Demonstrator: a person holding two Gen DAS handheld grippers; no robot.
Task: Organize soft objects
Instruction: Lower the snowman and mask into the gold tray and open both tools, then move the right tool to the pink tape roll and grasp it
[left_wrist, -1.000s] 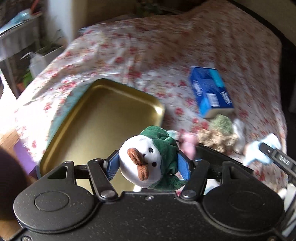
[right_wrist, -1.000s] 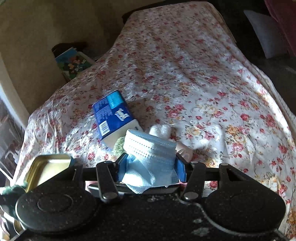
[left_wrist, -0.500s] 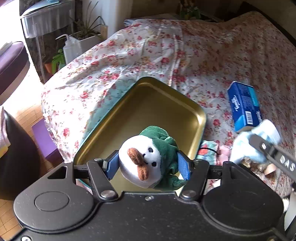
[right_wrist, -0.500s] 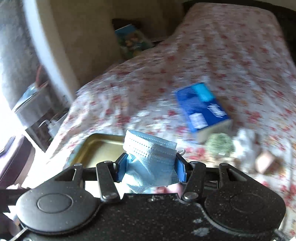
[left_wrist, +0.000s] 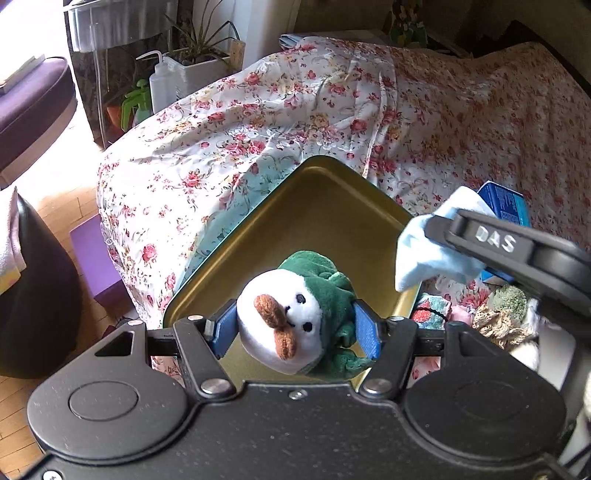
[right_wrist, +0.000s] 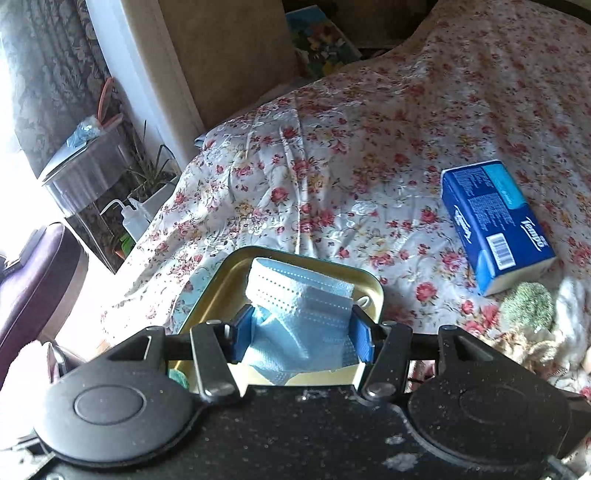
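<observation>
A white plush penguin with a green hood (left_wrist: 314, 291) sits between the blue pads of my left gripper (left_wrist: 295, 328), which still press on it while the jaws are opening. It hangs over the near end of the gold metal tray (left_wrist: 325, 206) on the floral bed. My right gripper (right_wrist: 301, 334) has a crumpled light-blue face mask (right_wrist: 299, 291) between its pads; these jaws are opening too, and the mask still touches both pads. The mask hangs over the tray (right_wrist: 229, 280). In the left wrist view the mask (left_wrist: 424, 254) shows over the tray's right rim.
A blue tissue pack (right_wrist: 495, 225) lies on the floral sheet (right_wrist: 332, 166) to the right of the tray. Beside it is a heap of small soft things (right_wrist: 528, 306). The bed's edge drops off on the left, with a squeeze bottle (left_wrist: 160, 85), plants and a purple seat beyond.
My right gripper has carried the mask left, from above the tissue pack to over the tray. The left gripper with the penguin has shifted across the tray and rolled a little.
</observation>
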